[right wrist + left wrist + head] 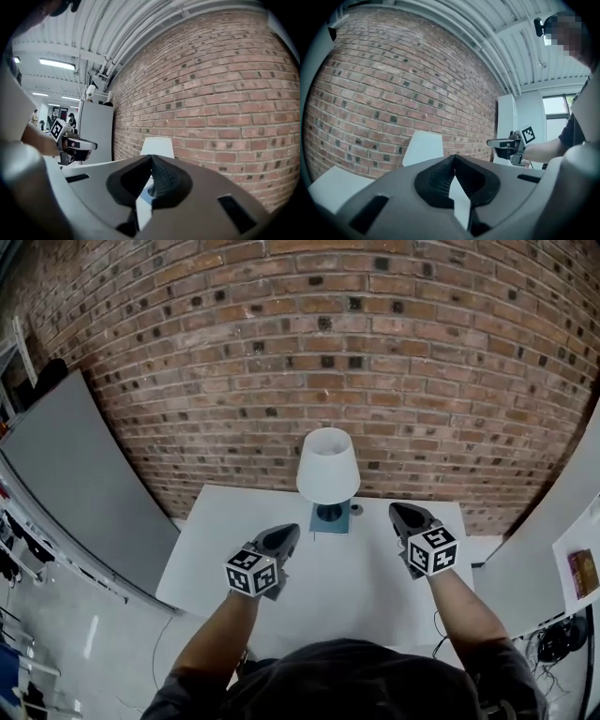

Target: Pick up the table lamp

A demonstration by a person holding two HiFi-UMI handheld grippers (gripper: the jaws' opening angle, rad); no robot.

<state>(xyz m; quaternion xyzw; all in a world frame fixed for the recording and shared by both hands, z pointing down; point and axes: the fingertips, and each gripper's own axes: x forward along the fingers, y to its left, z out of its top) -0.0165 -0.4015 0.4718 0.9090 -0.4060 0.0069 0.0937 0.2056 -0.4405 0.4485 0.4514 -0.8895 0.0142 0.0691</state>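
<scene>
The table lamp stands at the back of the white table (pixel 347 587), close to the brick wall. It has a white shade (pixel 328 465) and a dark foot on a teal base (pixel 330 517). My left gripper (pixel 287 533) hovers over the table, in front of the lamp and to its left, jaws shut and empty. My right gripper (pixel 401 511) is level with the base on the lamp's right, its jaws also closed on nothing. The left gripper view shows the shade (pixel 423 147) and the right gripper (pixel 506 142). The right gripper view shows the shade (pixel 157 146) and the left gripper (pixel 77 144).
A brick wall (pixel 309 343) rises right behind the table. A grey panel (pixel 75 474) leans at the left and a white panel (pixel 553 540) stands at the right with a printed sheet (pixel 581 573) on it. A small dark object (pixel 356 509) lies beside the lamp base.
</scene>
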